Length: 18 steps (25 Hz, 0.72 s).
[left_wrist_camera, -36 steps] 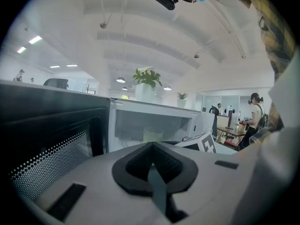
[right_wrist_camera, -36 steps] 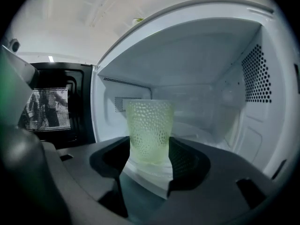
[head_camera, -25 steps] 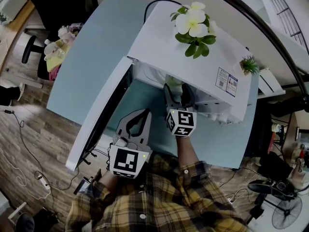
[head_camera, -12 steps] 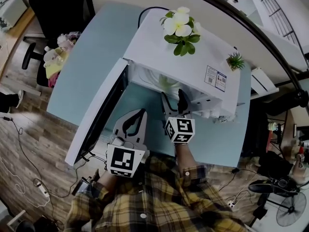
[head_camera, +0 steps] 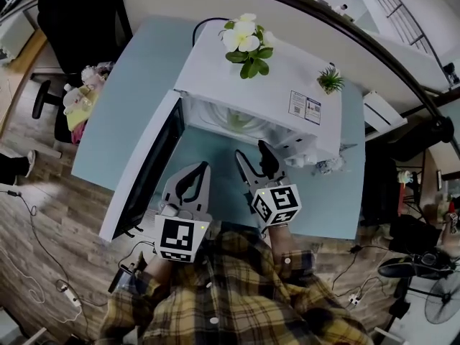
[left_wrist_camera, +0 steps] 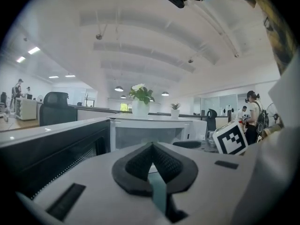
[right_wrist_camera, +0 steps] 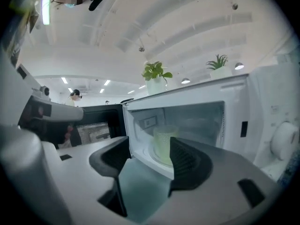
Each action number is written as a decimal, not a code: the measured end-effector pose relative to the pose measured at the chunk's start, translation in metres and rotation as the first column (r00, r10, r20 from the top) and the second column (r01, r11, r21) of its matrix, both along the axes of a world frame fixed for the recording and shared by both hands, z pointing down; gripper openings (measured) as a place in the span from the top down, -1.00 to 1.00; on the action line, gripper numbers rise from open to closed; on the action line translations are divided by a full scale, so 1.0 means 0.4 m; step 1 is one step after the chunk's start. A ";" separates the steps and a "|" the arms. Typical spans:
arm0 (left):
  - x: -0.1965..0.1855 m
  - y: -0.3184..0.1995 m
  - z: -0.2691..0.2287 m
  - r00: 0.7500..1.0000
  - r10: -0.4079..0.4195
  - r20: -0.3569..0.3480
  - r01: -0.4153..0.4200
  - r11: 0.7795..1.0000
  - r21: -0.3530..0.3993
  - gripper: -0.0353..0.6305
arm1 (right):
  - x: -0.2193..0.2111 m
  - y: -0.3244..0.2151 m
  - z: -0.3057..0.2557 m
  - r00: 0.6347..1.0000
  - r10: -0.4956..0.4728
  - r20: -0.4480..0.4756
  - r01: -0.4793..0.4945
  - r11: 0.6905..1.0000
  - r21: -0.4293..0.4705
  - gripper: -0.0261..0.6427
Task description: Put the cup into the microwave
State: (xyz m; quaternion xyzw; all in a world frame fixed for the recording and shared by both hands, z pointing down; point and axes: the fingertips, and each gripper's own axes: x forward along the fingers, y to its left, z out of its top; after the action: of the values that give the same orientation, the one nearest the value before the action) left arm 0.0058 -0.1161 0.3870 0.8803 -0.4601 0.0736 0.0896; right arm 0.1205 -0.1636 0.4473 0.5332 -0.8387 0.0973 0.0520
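A pale green cup (right_wrist_camera: 164, 143) stands upright on the turntable inside the white microwave (head_camera: 251, 77); from the head view the cup (head_camera: 241, 121) shows only dimly in the cavity. The microwave door (head_camera: 147, 167) hangs wide open to the left. My right gripper (head_camera: 253, 157) is in front of the opening, clear of the cup. In its own view the right gripper (right_wrist_camera: 149, 153) has jaws wide apart, closing slightly, with nothing between them. My left gripper (head_camera: 203, 167) hovers by the door, shut and empty; its own view shows the left gripper (left_wrist_camera: 152, 146) with tips touching.
The microwave sits on a light blue table (head_camera: 122, 92). A white-flowered plant (head_camera: 244, 38) and a small green plant (head_camera: 330, 80) stand on top of it. Small items (head_camera: 327, 165) lie by its right front corner. A black chair (head_camera: 72, 13) stands at the far left.
My right gripper has drawn back out of the microwave opening toward me and risen, leaving the cup inside. The left gripper has barely moved.
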 end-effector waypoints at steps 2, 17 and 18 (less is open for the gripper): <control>-0.003 0.007 -0.008 1.000 0.002 0.002 -0.002 1.000 0.008 0.92 | 0.003 0.026 -0.028 1.000 -0.003 -0.002 0.003 1.000 0.016 0.13; -0.002 0.062 -0.034 1.000 0.029 0.006 -0.029 0.999 0.027 0.92 | 0.096 0.199 -0.163 0.996 0.088 -0.025 -0.085 0.990 0.108 0.53; -0.001 0.063 -0.035 1.000 0.030 0.006 -0.030 0.999 0.028 0.92 | 0.099 0.203 -0.165 0.995 0.093 -0.028 -0.090 0.990 0.110 0.60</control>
State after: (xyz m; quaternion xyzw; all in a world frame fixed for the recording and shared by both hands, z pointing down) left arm 0.0053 -0.0911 0.3728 0.8879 -0.4482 0.0711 0.0749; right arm 0.1601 -0.0823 0.3812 0.5748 -0.8165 0.0448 0.0323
